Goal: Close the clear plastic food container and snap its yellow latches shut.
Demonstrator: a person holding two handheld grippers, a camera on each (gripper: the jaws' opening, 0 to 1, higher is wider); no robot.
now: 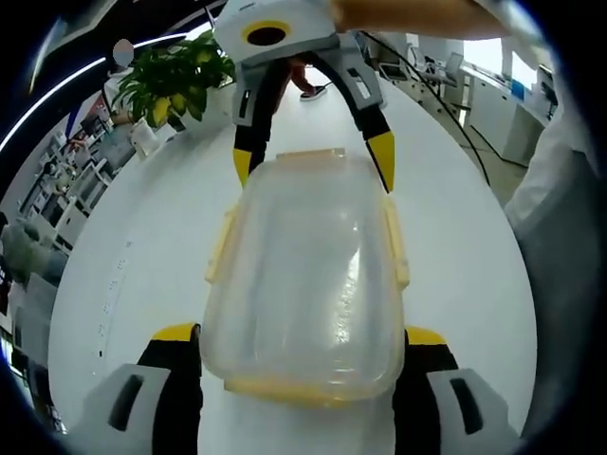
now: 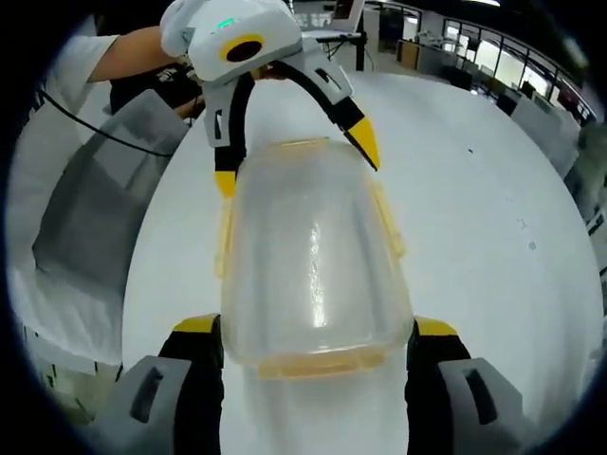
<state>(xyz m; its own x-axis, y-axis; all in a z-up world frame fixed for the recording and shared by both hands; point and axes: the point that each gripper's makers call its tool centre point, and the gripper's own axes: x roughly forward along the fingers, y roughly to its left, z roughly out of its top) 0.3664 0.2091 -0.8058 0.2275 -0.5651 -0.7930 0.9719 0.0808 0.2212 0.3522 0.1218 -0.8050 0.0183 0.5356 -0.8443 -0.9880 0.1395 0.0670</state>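
Observation:
A clear plastic container [image 1: 308,275] [image 2: 313,256] lies lengthwise on the white table [image 1: 133,246] [image 2: 493,218] with its lid resting on top. Yellow latches [image 1: 397,242] [image 2: 390,223] stick out along its sides and ends. In the left gripper view, my left gripper [image 1: 299,353] is open, its jaws standing either side of the near end. My right gripper [image 1: 313,159] faces it, open, its yellow tips at the far corners. The right gripper view mirrors this: my right gripper [image 2: 315,334] straddles the near end, and my left gripper [image 2: 296,163] is at the far one.
A potted plant [image 1: 175,71] stands at the table's far left edge. A person in white clothing [image 1: 560,218] and a grey apron [image 2: 90,218] stands close against the table's side. Desks and equipment lie beyond the table.

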